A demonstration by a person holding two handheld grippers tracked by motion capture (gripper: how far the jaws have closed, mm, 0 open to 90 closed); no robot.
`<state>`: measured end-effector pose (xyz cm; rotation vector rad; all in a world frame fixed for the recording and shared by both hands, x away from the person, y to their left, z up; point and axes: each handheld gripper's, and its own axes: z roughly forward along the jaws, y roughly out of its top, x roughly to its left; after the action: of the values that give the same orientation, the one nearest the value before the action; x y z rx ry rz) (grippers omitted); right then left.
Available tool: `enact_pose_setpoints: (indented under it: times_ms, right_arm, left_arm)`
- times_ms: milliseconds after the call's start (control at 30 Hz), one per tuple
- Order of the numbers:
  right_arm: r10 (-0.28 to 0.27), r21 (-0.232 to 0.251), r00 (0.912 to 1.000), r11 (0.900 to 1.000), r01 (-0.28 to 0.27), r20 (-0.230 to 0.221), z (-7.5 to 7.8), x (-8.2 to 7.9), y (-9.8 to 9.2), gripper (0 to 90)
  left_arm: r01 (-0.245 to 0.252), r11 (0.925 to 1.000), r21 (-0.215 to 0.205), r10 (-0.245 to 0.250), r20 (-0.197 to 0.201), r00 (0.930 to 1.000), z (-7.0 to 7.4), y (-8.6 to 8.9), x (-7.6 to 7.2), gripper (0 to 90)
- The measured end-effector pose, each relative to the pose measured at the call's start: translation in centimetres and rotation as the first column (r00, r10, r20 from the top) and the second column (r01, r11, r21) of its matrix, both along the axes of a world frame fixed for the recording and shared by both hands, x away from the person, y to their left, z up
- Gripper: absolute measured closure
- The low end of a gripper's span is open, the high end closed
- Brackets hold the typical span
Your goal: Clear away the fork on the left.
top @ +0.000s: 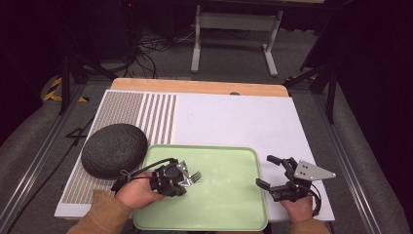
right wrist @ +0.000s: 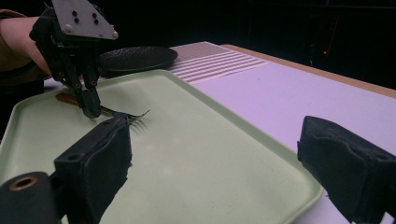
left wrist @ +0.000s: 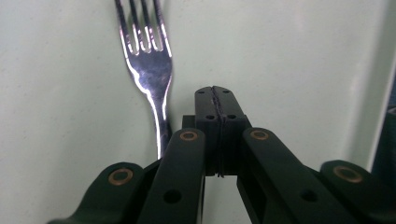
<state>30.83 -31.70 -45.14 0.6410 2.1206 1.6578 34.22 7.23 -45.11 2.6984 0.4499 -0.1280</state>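
A silver fork (top: 195, 176) lies on the left part of a pale green tray (top: 229, 200), tines pointing right. In the left gripper view the fork (left wrist: 149, 70) runs just left of my left gripper (left wrist: 215, 93), whose jaws are pressed together with nothing between them. That left gripper (top: 186, 181) hovers low over the tray, tips down beside the fork's neck (right wrist: 112, 112). My right gripper (top: 265, 170) stands open just off the tray's right edge, over the white mat. Between its wide-apart jaws (right wrist: 217, 140) there is only the tray (right wrist: 187, 154).
A dark round textured plate (top: 114, 150) rests on the striped part of the mat, touching the tray's upper left corner. The white mat (top: 234, 117) stretches behind the tray to the wooden table edge (top: 195, 86). A desk frame and cables stand on the floor beyond.
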Motion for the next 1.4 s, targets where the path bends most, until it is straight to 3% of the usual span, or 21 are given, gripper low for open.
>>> enact_pose_setpoints:
  times_ms: [633, 1133, 1400]
  right_arm:
    - [-0.001, -0.004, 1.0, 1.0, 0.001, -0.006, -0.1, 0.2, 0.1, 10.4]
    - [0.005, -0.002, 0.9998, 1.0, -0.005, -0.017, -0.2, 0.4, 0.3, 10.8]
    - [0.015, -0.001, 0.9998, 1.0, -0.015, -0.015, -0.2, 0.8, 0.5, 10.8]
  left_arm:
    - [-0.12, 0.9926, 0.02, 0.119, 0.026, 0.9925, -0.1, 1.9, 1.4, 89.9]
    - [-0.202, 0.9792, 0.013, 0.202, 0.025, 0.979, -0.2, 4.0, 2.2, 89.9]
    - [-0.259, 0.9658, 0.014, 0.258, 0.027, 0.9657, -0.2, 5.3, 2.4, 89.8]
